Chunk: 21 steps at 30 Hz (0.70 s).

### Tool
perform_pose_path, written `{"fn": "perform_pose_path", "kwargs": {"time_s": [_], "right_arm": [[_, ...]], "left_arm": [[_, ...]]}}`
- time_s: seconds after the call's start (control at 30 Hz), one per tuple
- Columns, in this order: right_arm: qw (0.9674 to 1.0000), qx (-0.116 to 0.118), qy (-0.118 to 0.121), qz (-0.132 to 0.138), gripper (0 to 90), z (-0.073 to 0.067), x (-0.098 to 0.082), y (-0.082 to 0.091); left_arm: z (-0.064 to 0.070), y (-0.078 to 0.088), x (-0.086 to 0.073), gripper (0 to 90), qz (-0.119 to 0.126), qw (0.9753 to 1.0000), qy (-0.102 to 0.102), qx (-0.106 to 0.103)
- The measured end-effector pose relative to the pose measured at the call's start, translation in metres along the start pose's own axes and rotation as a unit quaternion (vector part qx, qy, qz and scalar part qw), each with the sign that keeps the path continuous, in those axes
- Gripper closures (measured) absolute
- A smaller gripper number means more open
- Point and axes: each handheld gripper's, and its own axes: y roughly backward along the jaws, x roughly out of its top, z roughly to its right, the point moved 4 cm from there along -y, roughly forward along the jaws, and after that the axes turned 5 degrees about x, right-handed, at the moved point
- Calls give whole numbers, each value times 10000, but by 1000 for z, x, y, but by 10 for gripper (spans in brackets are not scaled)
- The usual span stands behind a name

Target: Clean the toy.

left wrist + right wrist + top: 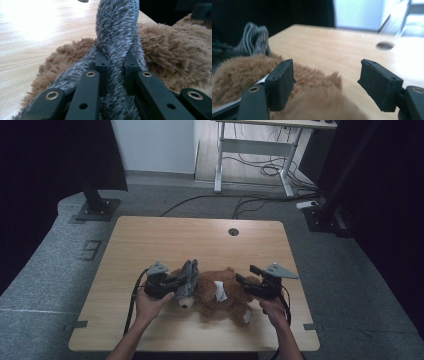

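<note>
A brown plush teddy bear [222, 296] lies on the wooden table [165, 240] near its front edge, with a white tag [219, 290] on its body. A grey fuzzy cloth [188, 278] drapes over the bear's head end. My left gripper [176, 283] is shut on that grey cloth [116, 45], which bunches up between the jaws with the bear's fur [170, 60] behind. My right gripper [246, 276] hovers open above the bear's other end; in the right gripper view its pads [280, 82] stand wide apart over the brown fur [312, 100], holding nothing.
A round cable hole [233, 231] sits near the table's far edge. Beyond the table stand a white desk frame [255, 150] with cables on the floor and black stand bases [97, 210] at both sides.
</note>
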Motion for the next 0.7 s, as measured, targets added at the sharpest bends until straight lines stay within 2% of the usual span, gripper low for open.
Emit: {"fn": "perform_pose_path", "kwargs": {"time_s": [0.17, 0.33, 0.4, 0.47, 0.57, 0.7], "right_arm": [[9975, 402, -52, -582, 244, -14, -28, -15], [9943, 502, -215, -910, 240, -14, -50, -19], [9932, 524, -244, -1009, 266, -13, -58, -20], [9923, 607, -261, -1047, 302, -14, -62, -21], [9915, 718, -194, -1065, 424, -16, -66, -23], [9935, 717, 7, -884, 590, -19, -67, -22]], "left_arm": [[1, 5, -6, 784, 61, 10000, 20, -51], [2, 7, -9, 784, 87, 9999, 26, -99], [4, 8, -11, 784, 94, 9999, 29, -115], [4, 8, -13, 784, 106, 9998, 58, -146], [4, 9, -14, 784, 109, 9997, 101, -187], [5, 8, -16, 784, 173, 9996, 103, -184]]}}
